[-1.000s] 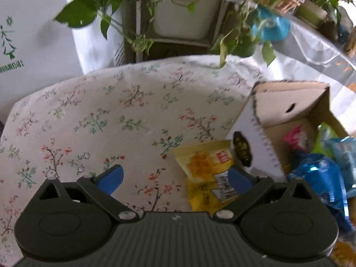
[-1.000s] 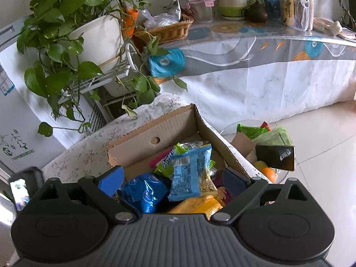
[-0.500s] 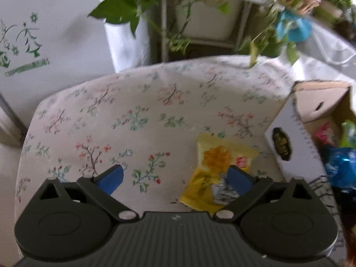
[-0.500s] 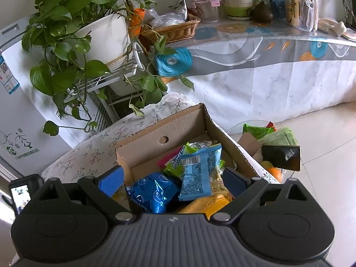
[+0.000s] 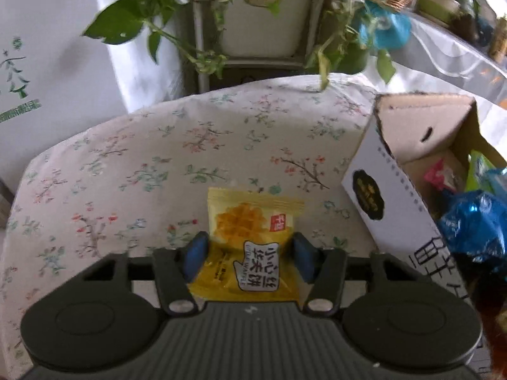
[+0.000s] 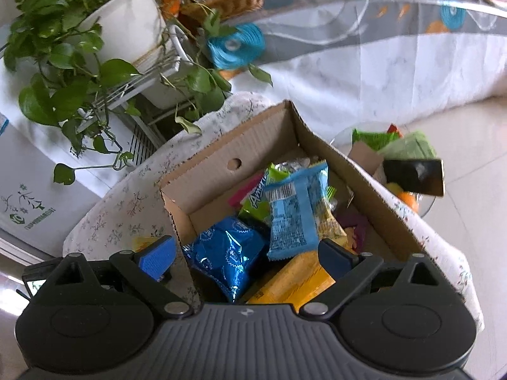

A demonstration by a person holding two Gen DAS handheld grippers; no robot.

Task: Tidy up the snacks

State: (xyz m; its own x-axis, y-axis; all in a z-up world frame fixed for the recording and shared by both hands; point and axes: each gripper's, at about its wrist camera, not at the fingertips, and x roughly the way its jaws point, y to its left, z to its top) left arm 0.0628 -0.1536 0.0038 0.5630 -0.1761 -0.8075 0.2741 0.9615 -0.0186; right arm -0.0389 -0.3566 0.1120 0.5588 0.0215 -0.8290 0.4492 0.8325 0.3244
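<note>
Left wrist view: my left gripper (image 5: 248,255) points down at a yellow waffle snack packet (image 5: 250,243) lying flat on the floral-print cloth-covered table (image 5: 133,164). Its jaws are closing, with the packet between them, and the blue pads (image 5: 195,255) sit against the packet's two sides. Just to the right of the packet stands an open brown cardboard box (image 5: 408,164) with a white printed outer wall. It holds more snacks, among them a shiny blue foil bag (image 5: 475,224). Behind the table, a white plant pot (image 5: 266,22) sits on a metal stand with green vines trailing down.

In the right wrist view, my right gripper (image 6: 250,255) hovers over that same box (image 6: 253,145), fingers spread wide with nothing between them. Below it lie the blue foil bag (image 6: 228,253), a light blue wrapped snack (image 6: 294,212), a green packet (image 6: 256,199) and an orange-yellow packet (image 6: 294,281). The waffle packet's yellow edge (image 6: 142,240) shows left of the box.
</note>
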